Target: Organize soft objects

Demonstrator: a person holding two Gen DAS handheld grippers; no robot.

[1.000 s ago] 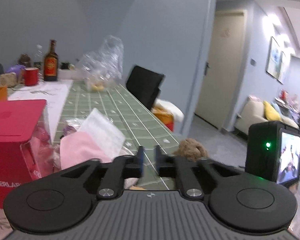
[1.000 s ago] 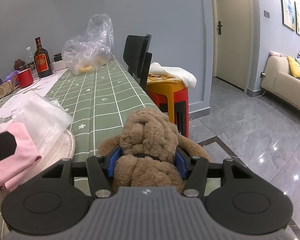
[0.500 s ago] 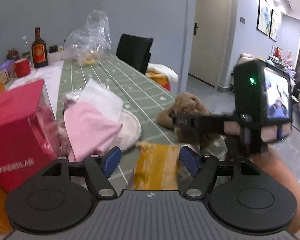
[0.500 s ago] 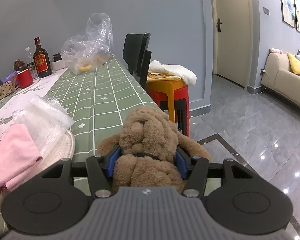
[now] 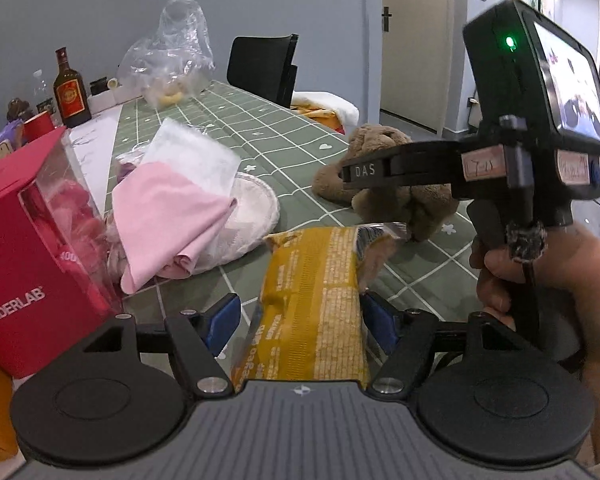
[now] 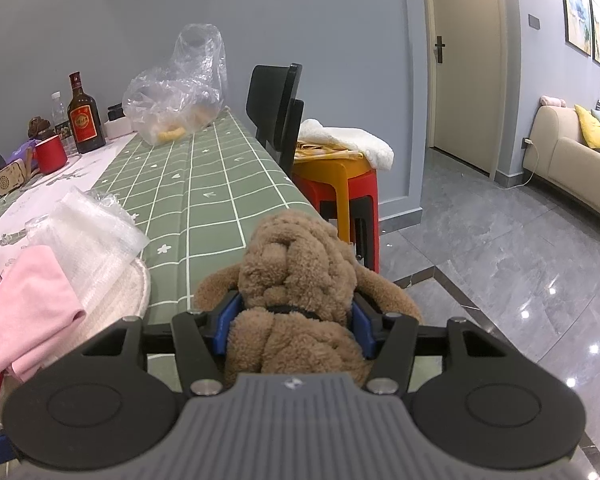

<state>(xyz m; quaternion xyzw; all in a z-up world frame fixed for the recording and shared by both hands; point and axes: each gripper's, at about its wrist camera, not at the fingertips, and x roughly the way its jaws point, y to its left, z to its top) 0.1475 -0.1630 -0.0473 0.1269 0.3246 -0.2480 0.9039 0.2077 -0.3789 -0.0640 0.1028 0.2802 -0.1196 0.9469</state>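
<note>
The left gripper (image 5: 300, 320) has just been opening — its blue pads stand released either side of a yellow snack packet (image 5: 312, 304) lying on the green checked tablecloth (image 5: 220, 120). Just ahead and to its right, the right gripper (image 6: 296, 320) is clenched on a brown plush dog (image 6: 300, 276) — folded pink cloth (image 5: 168, 216) lies to the left.

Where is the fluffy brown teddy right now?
The brown teddy sits at the green table's near edge, squeezed in the right tongs, right of the pink cloth.
</note>
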